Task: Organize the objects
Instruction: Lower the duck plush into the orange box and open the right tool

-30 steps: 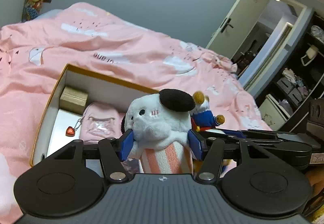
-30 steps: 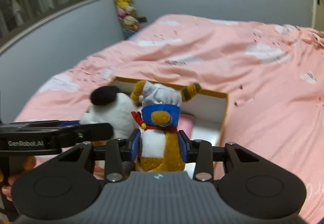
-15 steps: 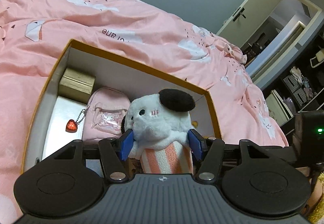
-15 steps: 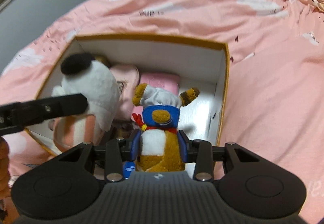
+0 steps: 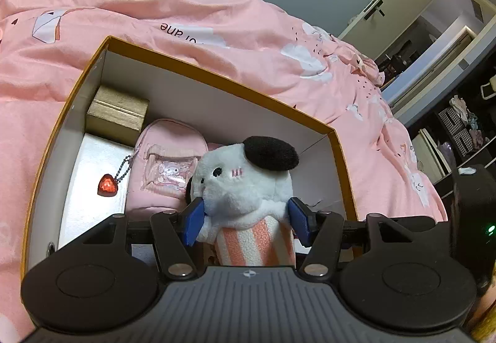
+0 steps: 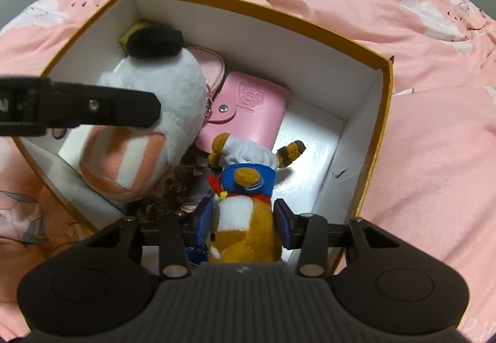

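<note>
My left gripper (image 5: 246, 220) is shut on a white plush (image 5: 245, 188) with a black ear and a pink-striped body, held over the open orange-rimmed box (image 5: 198, 73). The same plush (image 6: 161, 101) shows in the right wrist view, above the box's left part. My right gripper (image 6: 243, 220) is shut on a brown plush (image 6: 245, 216) with a blue hat and white cap, held over the box's right part (image 6: 384, 113). Inside lie a pink pouch (image 5: 167, 163) with a red heart charm (image 5: 107, 184), a gold box (image 5: 117, 115) and a pink wallet (image 6: 248, 113).
The box sits on a bed with a pink quilt (image 5: 217, 23). A dark crumpled item (image 6: 183, 188) lies on the box floor between the plushes. A door (image 5: 390, 2) and shelves (image 5: 465, 126) stand at the right of the left wrist view.
Both grippers have moved forward and down over the box with their plushes still held. The box now fills both views.
</note>
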`<state>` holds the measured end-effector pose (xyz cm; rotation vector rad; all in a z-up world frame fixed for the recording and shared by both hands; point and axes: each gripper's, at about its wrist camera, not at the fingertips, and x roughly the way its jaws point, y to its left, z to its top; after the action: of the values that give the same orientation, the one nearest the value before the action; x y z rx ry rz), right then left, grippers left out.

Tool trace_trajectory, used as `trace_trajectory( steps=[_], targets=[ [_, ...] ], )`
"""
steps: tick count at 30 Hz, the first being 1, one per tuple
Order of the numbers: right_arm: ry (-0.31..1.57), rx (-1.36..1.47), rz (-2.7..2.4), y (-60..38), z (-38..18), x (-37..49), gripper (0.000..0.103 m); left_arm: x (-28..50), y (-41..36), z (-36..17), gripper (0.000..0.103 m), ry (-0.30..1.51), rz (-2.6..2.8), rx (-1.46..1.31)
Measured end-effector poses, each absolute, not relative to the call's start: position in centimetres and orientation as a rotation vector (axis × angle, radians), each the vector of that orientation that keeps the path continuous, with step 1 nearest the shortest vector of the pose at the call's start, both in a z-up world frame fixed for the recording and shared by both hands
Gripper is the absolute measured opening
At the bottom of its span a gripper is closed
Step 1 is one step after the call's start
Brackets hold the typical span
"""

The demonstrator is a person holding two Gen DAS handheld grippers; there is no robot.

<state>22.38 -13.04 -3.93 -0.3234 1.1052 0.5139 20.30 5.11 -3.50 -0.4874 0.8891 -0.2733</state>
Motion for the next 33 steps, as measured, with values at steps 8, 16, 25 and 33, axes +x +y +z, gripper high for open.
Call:
trace_trajectory(
  steps=[8,16,25,33],
  targets=[
    [1.121,-0.326,0.576,-14.1,-2.8,22.8,0.025,20.9,4.9,-3.2,0.067,0.894,-0.283,-0.490],
    [1.129,-0.374,0.611,-13.6,-4.1,22.7,0.014,22.6,3.1,-2.4,0.067,0.895,-0.311,-0.504],
    [0.923,-0.390,0.568,-16.1,0.9,22.8,0.016,26.4,0.3,-3.5,0.067,0.912,-0.262,-0.635],
    [0.904,-0.413,0.583,-16.3,0.8,23.8,0.017,29.4,-1.7,-6.0,0.067,0.965,-0.208,-0.691]
  ],
)
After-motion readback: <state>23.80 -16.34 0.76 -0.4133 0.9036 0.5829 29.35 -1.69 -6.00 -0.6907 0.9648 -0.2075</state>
